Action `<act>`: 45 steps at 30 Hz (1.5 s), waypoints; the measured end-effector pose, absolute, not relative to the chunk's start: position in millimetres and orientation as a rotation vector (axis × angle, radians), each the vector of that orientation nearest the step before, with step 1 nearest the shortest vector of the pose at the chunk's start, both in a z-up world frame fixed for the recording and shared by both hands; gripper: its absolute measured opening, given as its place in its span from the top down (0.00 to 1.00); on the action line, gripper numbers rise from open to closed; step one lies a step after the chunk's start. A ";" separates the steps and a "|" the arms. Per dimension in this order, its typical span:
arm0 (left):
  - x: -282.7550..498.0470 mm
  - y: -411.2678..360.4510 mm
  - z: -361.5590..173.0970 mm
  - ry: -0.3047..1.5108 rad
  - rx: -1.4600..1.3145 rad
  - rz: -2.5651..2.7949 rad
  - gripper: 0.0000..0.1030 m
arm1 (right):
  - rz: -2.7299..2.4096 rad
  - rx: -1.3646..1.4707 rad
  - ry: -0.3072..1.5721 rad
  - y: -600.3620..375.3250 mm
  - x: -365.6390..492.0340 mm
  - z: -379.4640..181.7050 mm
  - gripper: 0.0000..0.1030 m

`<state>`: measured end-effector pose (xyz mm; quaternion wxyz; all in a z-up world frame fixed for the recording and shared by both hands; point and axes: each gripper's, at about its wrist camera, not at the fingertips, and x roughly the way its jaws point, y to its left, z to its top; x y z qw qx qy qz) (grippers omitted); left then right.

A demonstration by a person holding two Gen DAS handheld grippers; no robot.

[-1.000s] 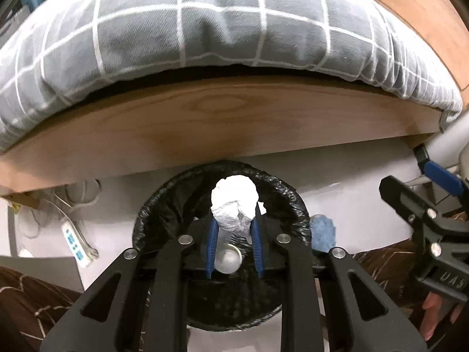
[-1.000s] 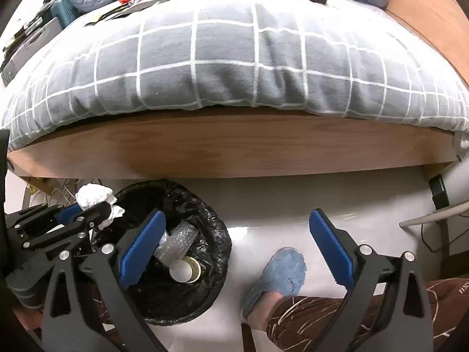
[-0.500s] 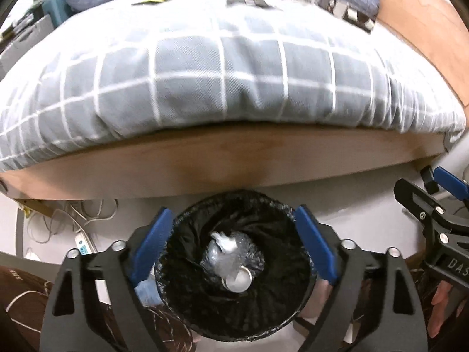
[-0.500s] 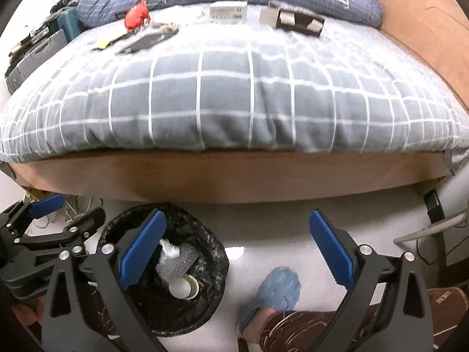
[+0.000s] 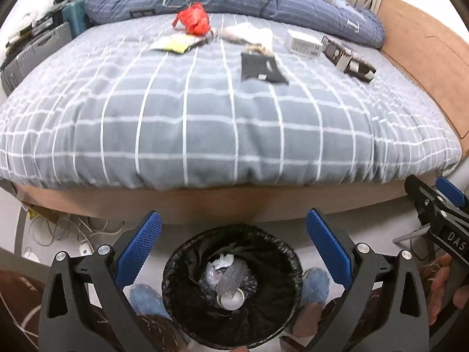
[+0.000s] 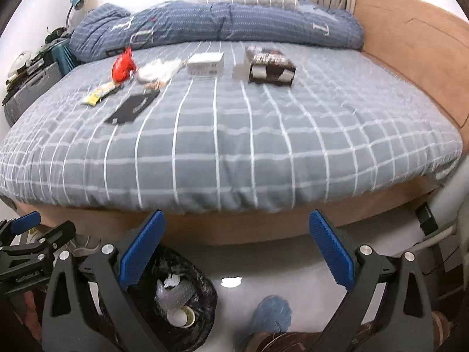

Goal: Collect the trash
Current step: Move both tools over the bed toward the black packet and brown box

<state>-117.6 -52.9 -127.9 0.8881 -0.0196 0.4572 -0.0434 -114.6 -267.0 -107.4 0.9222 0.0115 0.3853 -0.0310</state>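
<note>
In the bin [image 5: 176, 275] below my left gripper [image 5: 233, 252]: white wad [image 5: 224, 261], newly dropped. Both my grippers, right gripper [image 6: 234, 252] included, gape empty. Outstanding on bed [image 5: 205, 135]: red wrapper [image 5: 192, 22], boxes.

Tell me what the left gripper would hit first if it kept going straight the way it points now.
Probably the front edge of the grey checked bedspread, above the wooden bed frame. The open left gripper points at the bed, not down into the black-lined trash bin below it, though depth is uncertain.
</note>
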 end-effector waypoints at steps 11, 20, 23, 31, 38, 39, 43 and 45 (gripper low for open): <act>-69.9 -60.4 -91.7 0.904 -0.047 -0.102 0.06 | -0.095 0.005 0.718 -287.0 -71.8 -60.5 0.08; -17.2 -74.4 -69.3 0.860 -0.017 -0.106 0.06 | -0.104 0.002 0.700 -297.6 -24.8 -45.4 0.08; -1.7 -80.1 -70.4 0.866 -0.005 -0.106 0.06 | -0.109 0.007 0.698 -304.1 -5.0 -43.2 0.08; 40.8 -84.6 -89.7 0.915 0.021 -0.096 0.06 | -0.124 0.017 0.733 -320.7 54.2 -54.2 0.08; 74.7 -87.4 -100.8 0.948 0.024 -0.086 0.06 | -0.141 0.010 0.756 -333.4 105.7 -62.9 0.08; 77.6 -88.9 -102.3 0.953 0.029 -0.085 0.06 | -0.145 0.007 0.760 -334.9 115.1 -64.3 0.08; 91.5 -95.0 -108.4 0.978 0.036 -0.083 0.06 | -0.142 0.007 0.776 -337.0 144.7 -70.9 0.08; 95.2 -98.2 -109.4 0.979 0.038 -0.084 0.06 | -0.143 0.019 0.781 -338.7 159.2 -73.0 0.08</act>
